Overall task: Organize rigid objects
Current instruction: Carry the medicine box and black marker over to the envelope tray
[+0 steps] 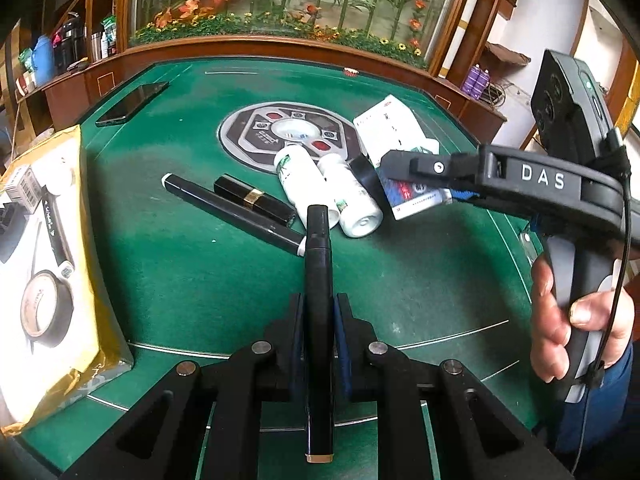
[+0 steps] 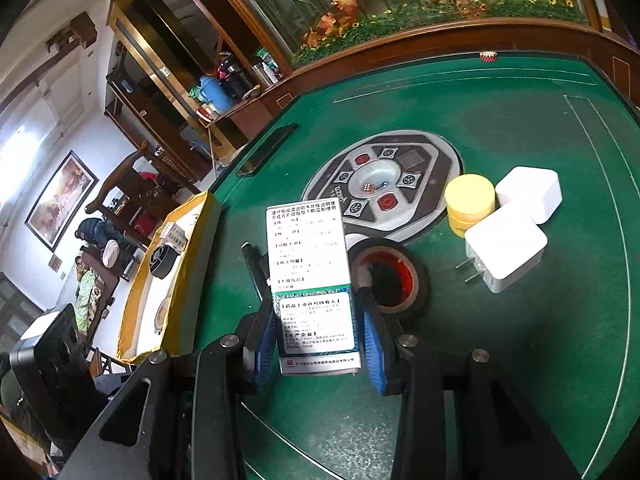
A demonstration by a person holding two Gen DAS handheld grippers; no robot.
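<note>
My left gripper (image 1: 318, 312) is shut on a slim black stick (image 1: 318, 264) with a gold end, held above the green table (image 1: 192, 280). My right gripper (image 2: 316, 332) is shut on a white medicine box (image 2: 310, 276) printed with text, lifted off the felt; in the left wrist view that gripper (image 1: 416, 184) and box (image 1: 416, 200) hang at the right. Below lie a long black pen (image 1: 232, 212), a black lipstick (image 1: 254, 198), two white bottles (image 1: 302, 178) and a black tape roll (image 2: 390, 276). An open cardboard box (image 1: 86, 240) stands at the left.
A yellow jar (image 2: 470, 204) and two white chargers (image 2: 506, 248) sit right of the table's round centre panel (image 2: 384, 184). A phone (image 1: 132, 104) lies at the far left edge. The cardboard box holds a tape roll (image 1: 46, 308) and small items. A hand (image 1: 560, 320) grips the right handle.
</note>
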